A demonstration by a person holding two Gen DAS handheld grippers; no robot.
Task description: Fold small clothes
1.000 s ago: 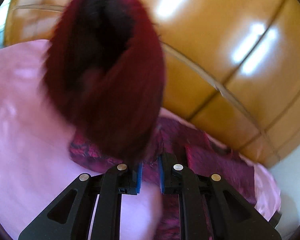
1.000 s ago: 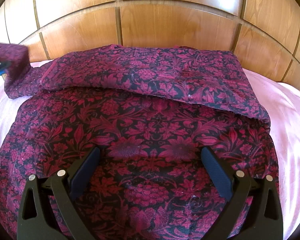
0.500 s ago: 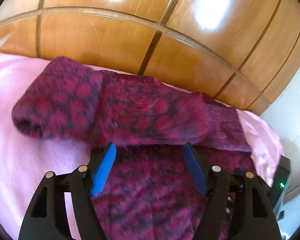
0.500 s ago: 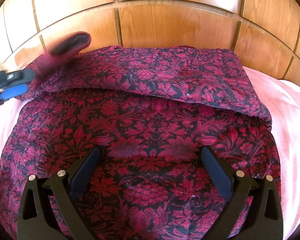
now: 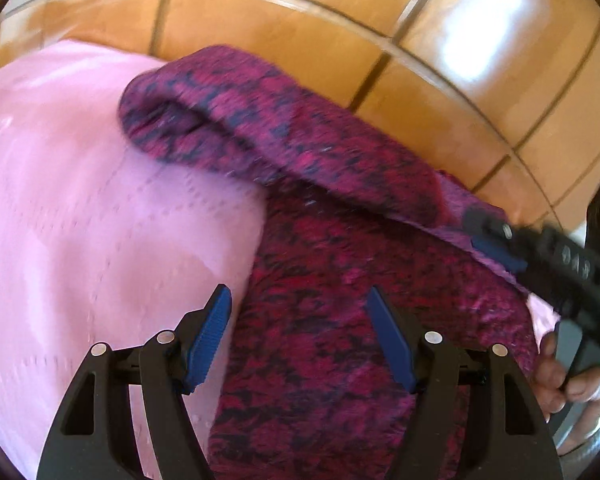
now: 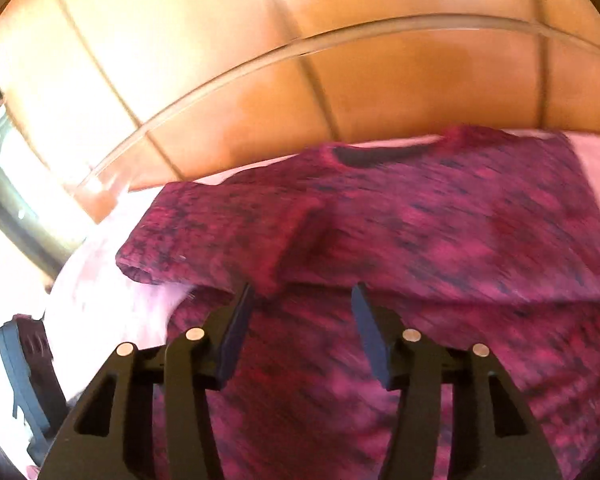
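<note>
2 views differ: left wrist shows the left gripper [image 5: 298, 344] spread above the red garment [image 5: 340, 288] on pink bedding [image 5: 80, 220], plus a hand [image 5: 560, 376]; right wrist shows the right gripper [image 6: 302, 320], jaws just narrowing, gripping nothing, and the neckline [image 6: 380, 156].

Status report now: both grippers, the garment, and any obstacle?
Left gripper open, nothing between pads. Right gripper jaws just closing, nothing pinched, over the red patterned garment. Sleeve folded across on pink bedsheet. Nothing in the way.
</note>
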